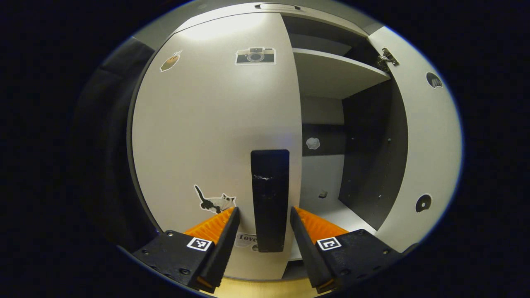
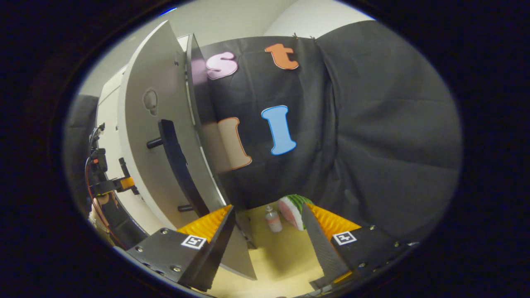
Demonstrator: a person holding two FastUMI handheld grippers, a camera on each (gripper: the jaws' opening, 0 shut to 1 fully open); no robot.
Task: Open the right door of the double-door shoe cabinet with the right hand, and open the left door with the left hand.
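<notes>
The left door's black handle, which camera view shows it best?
The left gripper view: the left door's black handle stands upright, dead centre, between the open fingers of the left gripper, on the closed left door. In the right gripper view it is a small, dim shape at the far left edge, beside the distant left gripper.

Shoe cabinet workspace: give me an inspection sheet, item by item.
Surface: pale wooden floor beneath the cabinet.
Job's things: right door swung open, shelf exposed; left door looks closed, its black handle between the open fingers, untouched.
Clutter: small bottle and watermelon-slice toy on the floor.
Grippers: left gripper open around the handle; right gripper open, holding nothing, beside the open door.
Cables: red wire on the other gripper.
Surroundings: black cloth wall.
</notes>
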